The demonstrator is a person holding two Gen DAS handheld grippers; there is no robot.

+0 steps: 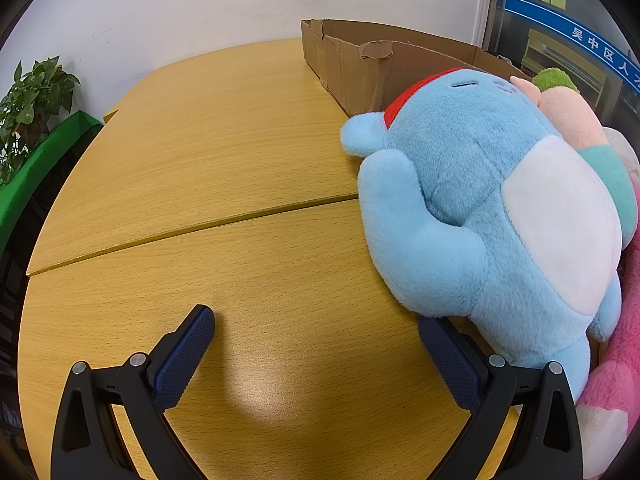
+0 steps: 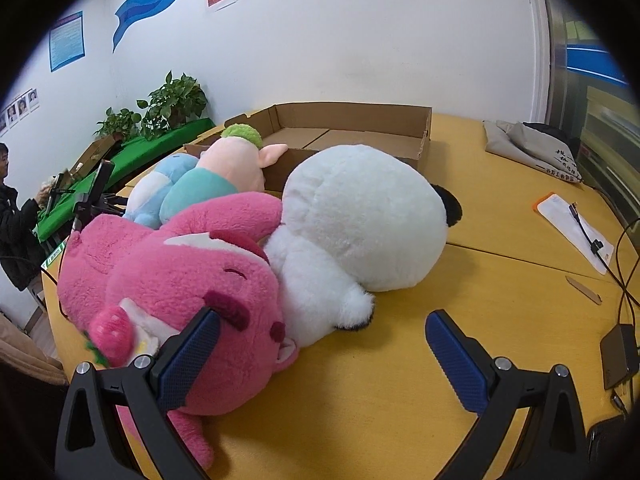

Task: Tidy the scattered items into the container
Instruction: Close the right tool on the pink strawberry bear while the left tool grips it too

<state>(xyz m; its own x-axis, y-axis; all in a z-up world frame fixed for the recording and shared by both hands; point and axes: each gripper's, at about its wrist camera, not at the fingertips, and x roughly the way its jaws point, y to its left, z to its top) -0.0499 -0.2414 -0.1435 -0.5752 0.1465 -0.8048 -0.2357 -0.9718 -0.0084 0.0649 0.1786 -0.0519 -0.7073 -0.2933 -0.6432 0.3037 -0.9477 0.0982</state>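
I had both tools released and holding nothing: the left gripper [image 1: 316,332] stood with its jaws spread wide over bare table [image 1: 200,160], and the right gripper [image 2: 324,336] was just as wide, its left finger against the face of the pink plush [image 2: 168,280]. All four toys lay on the wood in one heap, none of them in the cardboard box [image 2: 352,124], which sat at the far side of the table, apparently empty and open at the top. The blue plush [image 1: 480,200] lay on its back at the left end of the heap, its head near the box wall and its foot touching my left tool's right finger. The white plush [image 2: 360,216] lay at the right end, near the box's front wall, with the peach plush [image 2: 232,164] in a teal shirt leaning at the box's near left corner. I judged the blue toy the fair first pick for the left hand: I would shift right, close on an arm or ear rather than the round belly, then lift clear of the cardboard rim. From the left wrist view I could not tell how far the blue one was pinned under its neighbours, so a slow lift seemed wise.
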